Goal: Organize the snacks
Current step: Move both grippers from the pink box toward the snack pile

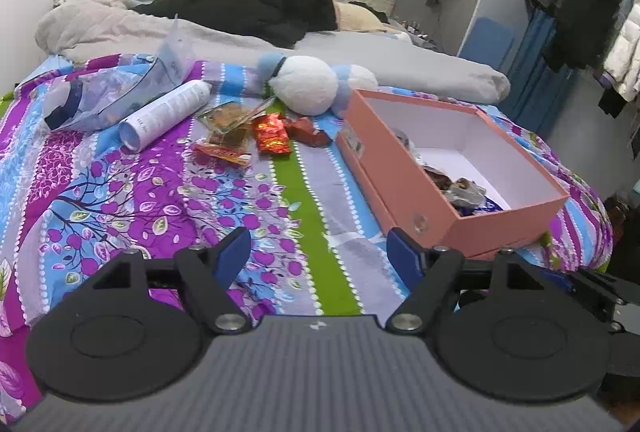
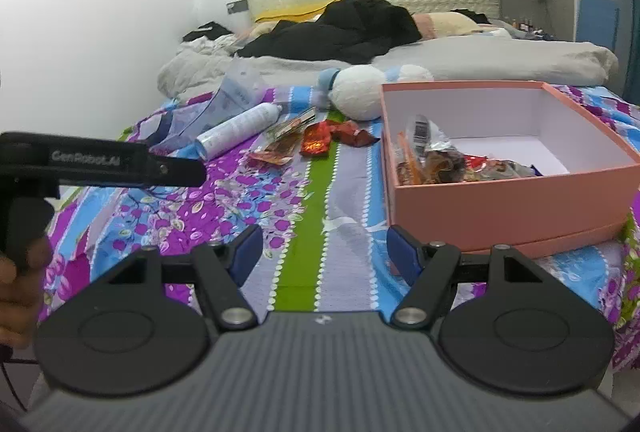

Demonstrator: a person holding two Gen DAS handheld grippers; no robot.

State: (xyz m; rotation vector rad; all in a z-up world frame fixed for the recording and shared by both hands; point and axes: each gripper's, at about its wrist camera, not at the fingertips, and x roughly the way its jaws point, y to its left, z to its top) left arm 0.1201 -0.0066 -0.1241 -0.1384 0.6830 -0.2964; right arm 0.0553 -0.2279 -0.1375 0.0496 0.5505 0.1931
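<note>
A pink box [image 1: 408, 184] [image 2: 516, 200] with white inside sits on the bed at the right and holds several wrapped snacks [image 1: 460, 188] [image 2: 452, 162]. Loose snacks lie on the bedspread left of the box: a red foil pack [image 1: 273, 133] [image 2: 316, 143], a dark red wrapper [image 1: 308, 130] [image 2: 352, 132], clear packs [image 1: 228, 118] [image 2: 290, 128] and an orange pack [image 1: 222, 152] [image 2: 268, 157]. My left gripper [image 1: 318, 256] is open and empty, low over the bedspread, near the box's front corner. My right gripper [image 2: 324, 252] is open and empty, in front of the box.
A white spray can [image 1: 166, 114] [image 2: 240, 130], a clear plastic bag [image 1: 116, 92] [image 2: 216, 108] and a white and blue plush toy [image 1: 308, 84] [image 2: 360, 92] lie behind the snacks. Grey duvet [image 1: 400, 56] and black clothes [image 1: 248, 6] are farther back. The left gripper's handle [image 2: 100, 160] shows in the right wrist view.
</note>
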